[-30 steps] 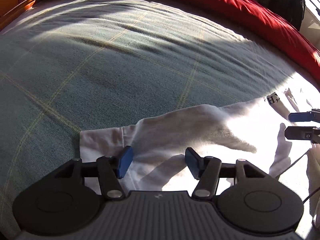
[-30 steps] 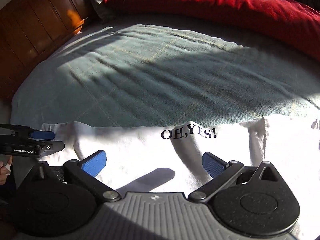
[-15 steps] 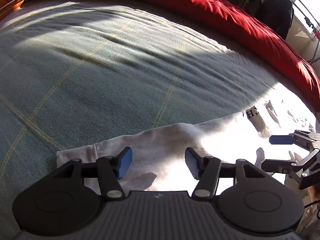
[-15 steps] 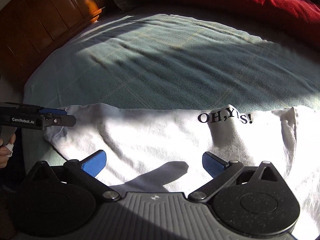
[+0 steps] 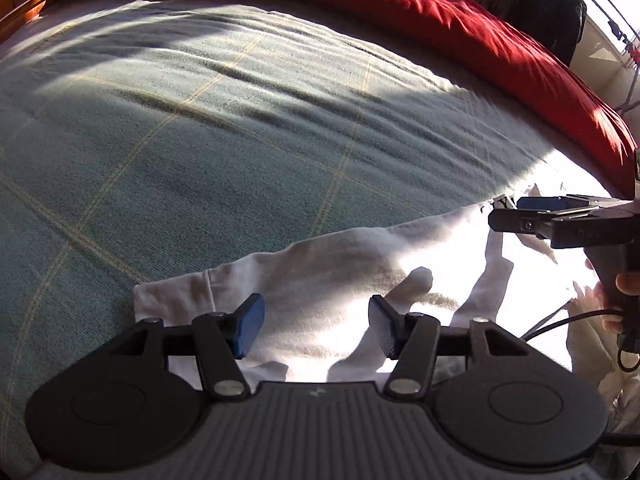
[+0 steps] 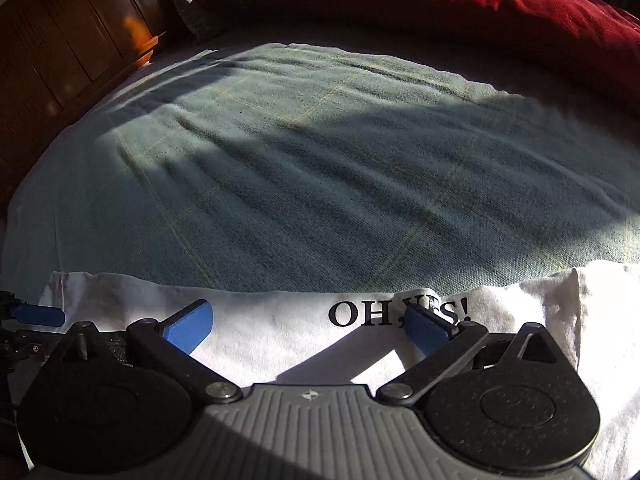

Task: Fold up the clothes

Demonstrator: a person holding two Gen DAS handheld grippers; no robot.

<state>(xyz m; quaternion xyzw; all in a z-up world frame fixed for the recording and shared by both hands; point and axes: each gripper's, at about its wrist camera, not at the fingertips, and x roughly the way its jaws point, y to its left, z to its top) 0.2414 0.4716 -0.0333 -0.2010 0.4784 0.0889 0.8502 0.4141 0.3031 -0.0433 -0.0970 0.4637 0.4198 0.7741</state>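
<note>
Right wrist: white T-shirt (image 6: 280,332) lies flat, printed "OH,YES!"

A: How many garments are on the bed?
B: 1 white T-shirt (image 6: 280,332), printed with 1 black slogan (image 6: 396,312), near the front edge.
A: And bedding?
B: 1 green checked blanket (image 5: 224,152) and 1 red duvet (image 5: 460,12) at the far side.
A: Tools?
B: 2 grippers: the left gripper (image 5: 316,324) and the right gripper (image 6: 308,326), each with 2 blue pads.
A: Anything else?
B: 1 dark backpack (image 5: 548,4), far right.
</note>
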